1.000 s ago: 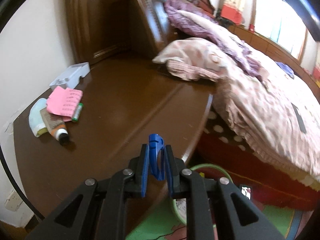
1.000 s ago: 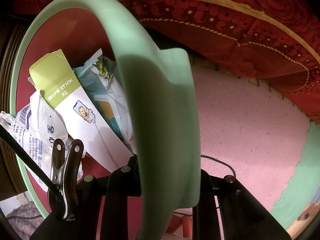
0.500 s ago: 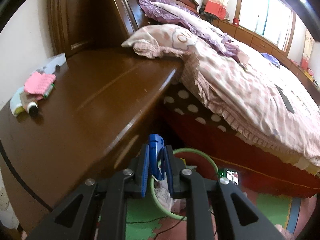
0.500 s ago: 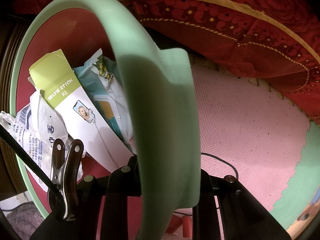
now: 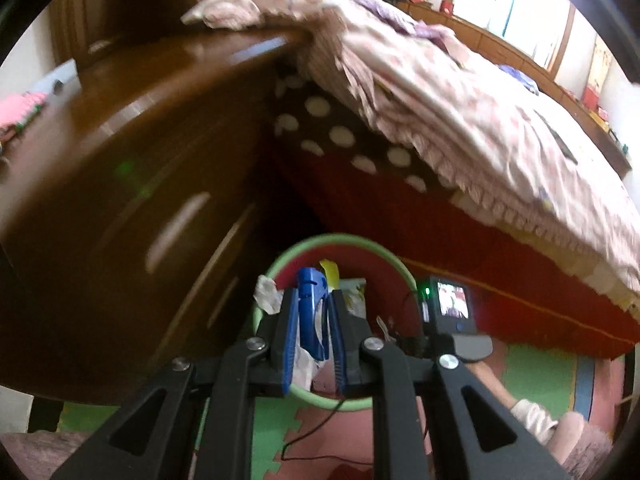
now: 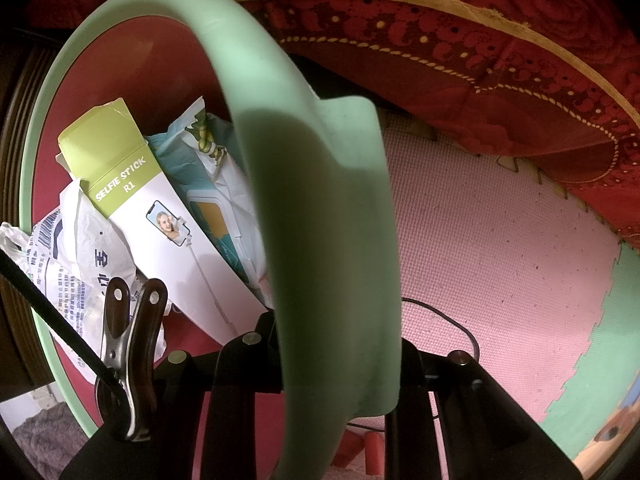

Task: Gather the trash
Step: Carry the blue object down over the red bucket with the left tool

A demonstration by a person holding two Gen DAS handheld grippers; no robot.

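- Claws first: the left claw (image 5: 311,336) is clenched on a blue plastic piece (image 5: 312,312), which stands upright between the pads, its long axis running along the fingers and its rounded top poking out past the tips.
- The right claw (image 6: 332,344) is clamped on the rim of the green bin (image 6: 320,216); the thick rim passes between its fingers and hides the pads, so the grip is read from how the rim sits in the claw.
- Key relation: in the left wrist view the bin's (image 5: 384,252) round mouth lies straight ahead of and below the blue piece, beyond the fingertips. The left claw carries the trash; the right one only steadies the bin.
- My judgement: the drop needs the left claw to be over the open mouth before letting go, clear of the rim and of the right claw.
- Inside the bin: a selfie stick box (image 6: 132,196), a wipes packet (image 6: 224,216) and crumpled printed paper (image 6: 68,264), so the bin already holds trash.
- A metal clip (image 6: 128,356) sits by the right claw with a black cable running past it.
- Surroundings: the bin stands on a foam mat floor (image 6: 500,248), between a brown wooden counter (image 5: 132,184) and a bed (image 5: 480,120) with pink bedding and a red skirt.
- The left wrist view is blurred.
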